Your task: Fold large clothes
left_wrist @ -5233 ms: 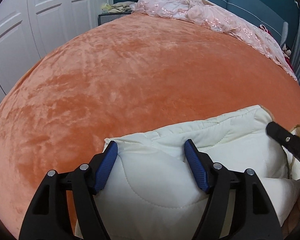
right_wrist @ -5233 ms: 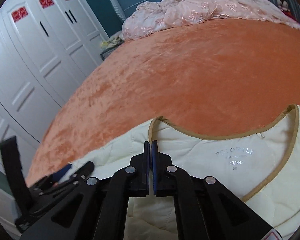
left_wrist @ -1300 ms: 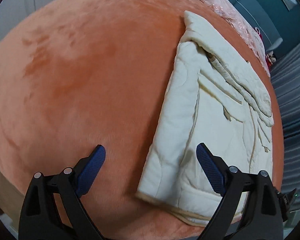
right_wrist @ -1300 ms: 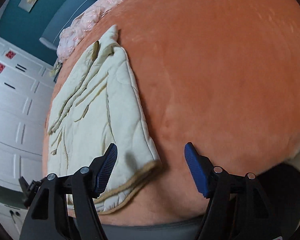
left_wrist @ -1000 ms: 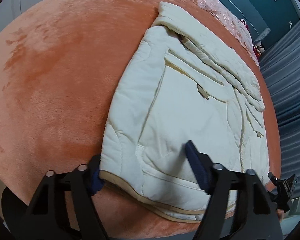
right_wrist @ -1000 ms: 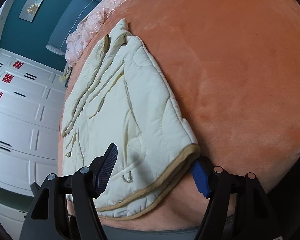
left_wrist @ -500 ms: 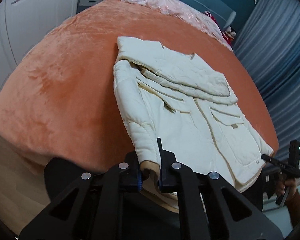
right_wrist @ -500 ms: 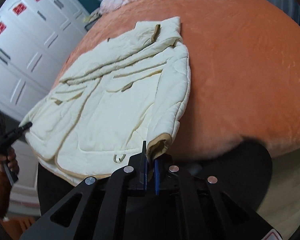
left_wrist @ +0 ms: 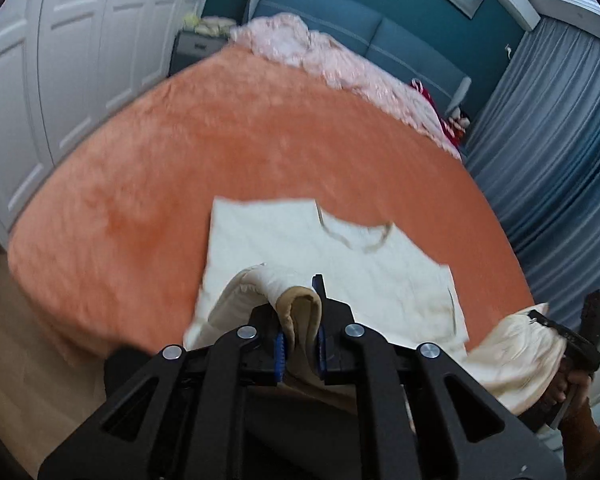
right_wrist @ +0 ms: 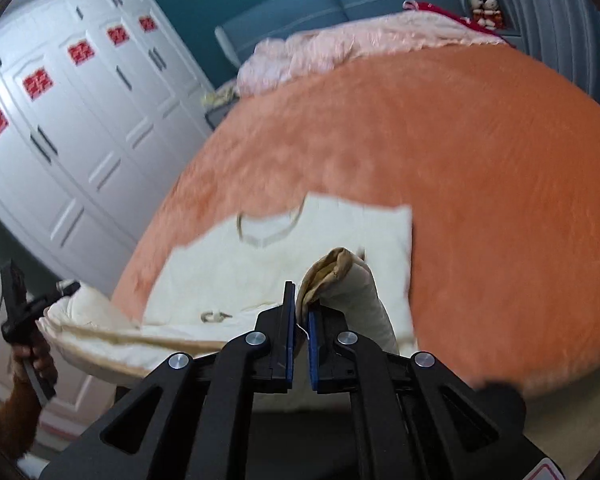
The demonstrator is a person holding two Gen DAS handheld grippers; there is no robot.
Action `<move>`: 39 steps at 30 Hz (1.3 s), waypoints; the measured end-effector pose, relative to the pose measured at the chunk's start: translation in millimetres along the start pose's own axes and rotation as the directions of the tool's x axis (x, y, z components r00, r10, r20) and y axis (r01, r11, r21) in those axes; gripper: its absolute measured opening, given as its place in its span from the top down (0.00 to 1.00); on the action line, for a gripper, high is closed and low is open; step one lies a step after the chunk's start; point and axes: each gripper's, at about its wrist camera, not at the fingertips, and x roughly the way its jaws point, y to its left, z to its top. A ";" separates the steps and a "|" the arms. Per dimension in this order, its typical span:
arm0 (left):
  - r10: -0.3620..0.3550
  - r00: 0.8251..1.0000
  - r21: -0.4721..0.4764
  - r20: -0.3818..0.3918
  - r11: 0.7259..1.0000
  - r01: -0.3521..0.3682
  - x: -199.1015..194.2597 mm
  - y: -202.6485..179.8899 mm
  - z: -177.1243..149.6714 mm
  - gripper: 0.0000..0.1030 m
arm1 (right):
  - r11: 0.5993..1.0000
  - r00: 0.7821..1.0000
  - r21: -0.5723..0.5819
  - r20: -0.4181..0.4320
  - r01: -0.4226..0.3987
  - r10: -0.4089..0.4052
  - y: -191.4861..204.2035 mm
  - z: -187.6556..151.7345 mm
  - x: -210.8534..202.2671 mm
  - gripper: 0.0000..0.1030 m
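left gripper: clamped on tan-trimmed hem corner
right gripper: clamped on the other hem corner
jacket: cream quilted, hem raised, collar end on orange blanket
writing: none legible; red wardrobe decals blurred

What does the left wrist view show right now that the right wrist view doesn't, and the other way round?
Only the left wrist view: grey-blue pleated curtains and the left gripper, its jaws shut on the tan-trimmed hem.

Only the right wrist view: red paper cut-outs on the white wardrobe doors and the right gripper, shut on the other hem corner.

Both: the cream quilted jacket with its lower edge lifted, the orange plush bedspread, the pink lace cover, the blue headboard.
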 end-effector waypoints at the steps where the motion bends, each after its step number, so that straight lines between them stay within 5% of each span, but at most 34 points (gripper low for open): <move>1: 0.038 0.999 0.026 0.036 0.999 -0.039 16.5 -1.6 17.7 0.83 | 0.999 0.997 0.035 0.072 0.014 -0.016 -5.0 19.5 11.9 0.89; 3: 0.109 0.992 -0.008 0.057 0.994 -0.108 47.8 0.4 39.8 0.75 | 0.995 0.981 0.076 0.180 0.057 -0.070 -0.4 41.9 29.3 0.79; 5: 0.168 0.985 -0.027 0.042 0.986 -0.167 68.1 -0.8 52.6 0.64 | 0.987 0.949 0.122 0.283 0.108 -0.139 12.5 44.7 28.3 0.45; 6: 0.201 0.977 -0.041 0.064 0.979 -0.199 66.9 -0.8 53.7 0.50 | 0.987 0.935 0.130 0.331 0.092 -0.131 16.7 40.8 21.7 0.38; 7: 0.244 0.961 -0.044 0.129 0.970 -0.241 58.4 -2.2 52.0 0.25 | 0.991 0.922 0.122 0.374 0.060 -0.102 22.2 35.6 17.2 0.33; 8: 0.281 0.937 -0.036 0.207 0.959 -0.280 47.5 -5.2 51.0 0.13 | 0.993 0.916 0.111 0.392 0.047 -0.087 26.2 30.5 15.5 0.33; 10: 0.299 0.897 -0.005 0.326 0.949 -0.314 32.5 -11.6 44.6 0.05 | 0.993 0.927 0.094 0.361 0.067 -0.097 26.3 23.3 17.9 0.33; 17: 0.270 0.955 0.076 0.119 0.957 -0.280 78.9 3.9 43.9 0.05 | 0.988 0.967 0.086 0.207 0.132 -0.147 6.4 10.5 52.0 0.33; 23: 0.207 0.976 -0.047 -0.068 0.976 -0.211 140.4 34.9 34.7 0.05 | 0.968 0.973 0.158 0.094 0.196 -0.213 -22.7 4.4 92.3 0.33; 29: 0.109 0.977 -0.166 -0.183 0.976 -0.140 198.0 60.0 36.5 0.12 | 0.946 0.966 0.205 0.012 0.251 -0.259 -45.9 17.5 143.7 0.33; 33: 0.104 0.970 -0.175 -0.220 0.974 -0.145 219.3 61.8 36.7 0.46 | 0.931 0.956 0.217 -0.067 0.294 -0.286 -55.5 26.6 178.9 0.33; 36: 0.101 0.974 -0.170 -0.203 0.976 -0.137 220.4 56.8 39.6 0.78 | 0.937 0.952 0.179 -0.112 0.301 -0.284 -53.0 31.0 197.7 0.58; 37: 0.103 0.977 -0.158 -0.188 0.978 -0.134 217.4 53.0 41.6 0.86 | 0.943 0.953 0.157 -0.122 0.295 -0.278 -51.0 32.9 201.9 0.83; 39: 0.111 0.983 -0.118 -0.146 0.985 -0.129 210.0 44.1 49.0 0.89 | 0.952 0.961 0.140 -0.101 0.271 -0.259 -45.2 39.0 197.4 0.91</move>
